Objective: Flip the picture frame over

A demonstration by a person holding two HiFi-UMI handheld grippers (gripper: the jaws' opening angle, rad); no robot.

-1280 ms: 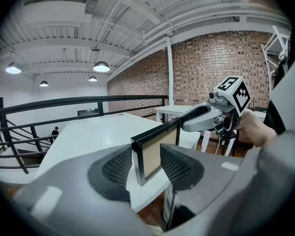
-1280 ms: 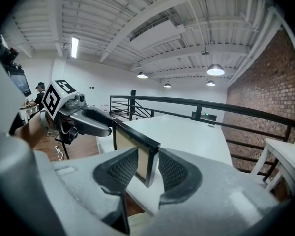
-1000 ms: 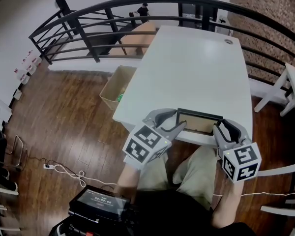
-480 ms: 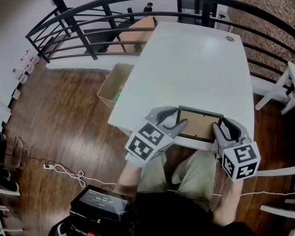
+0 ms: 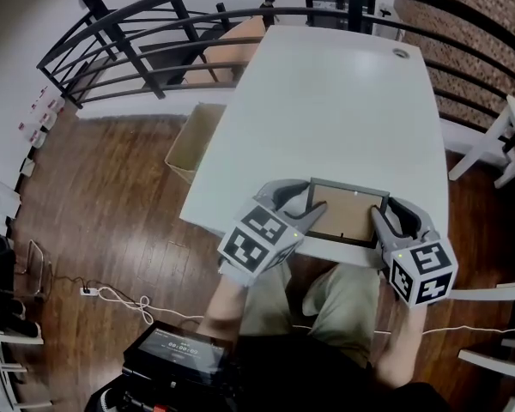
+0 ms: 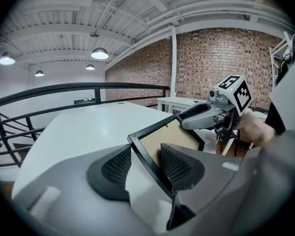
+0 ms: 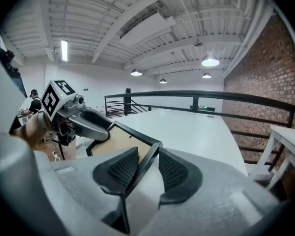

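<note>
White surface point(image 5: 326, 101) in a loft with a brick wall, a black railing point(image 5: 197, 7) behind it and a wooden floor point(image 5: 120, 204) below. A cardboard box point(image 5: 189, 144) stands on the floor beside the surface's left edge.

Position: the picture frame point(image 5: 348, 213) sits over the near edge of the surface, directly in front of the person and between the two grippers.

Left gripper point(image 6: 147, 163) — jaws closed onto the frame's left rail, which runs diagonally through the gap between the mesh pads. Right gripper point(image 7: 142, 168) — jaws pinching the right rail near a corner in the same way. Each gripper shows in the other's view, at the opposite end of the frame.

Appearance: thin black moulding, rectangular, with a plain brown backing board filling it. The backing faces up toward the head camera; the glazed side is not visible. The frame looks tilted and raised off the surface. Whether its far edge touches the surface I cannot tell.

Step, as judged: mid-flip, with the frame carried in a two-sided pinch.

Next move, as judged: both grippers must rotate together about the frame's long axis. Uneven turning could twist the thin rails or let one slip. Then lower it flat, well in from the edge.
</note>
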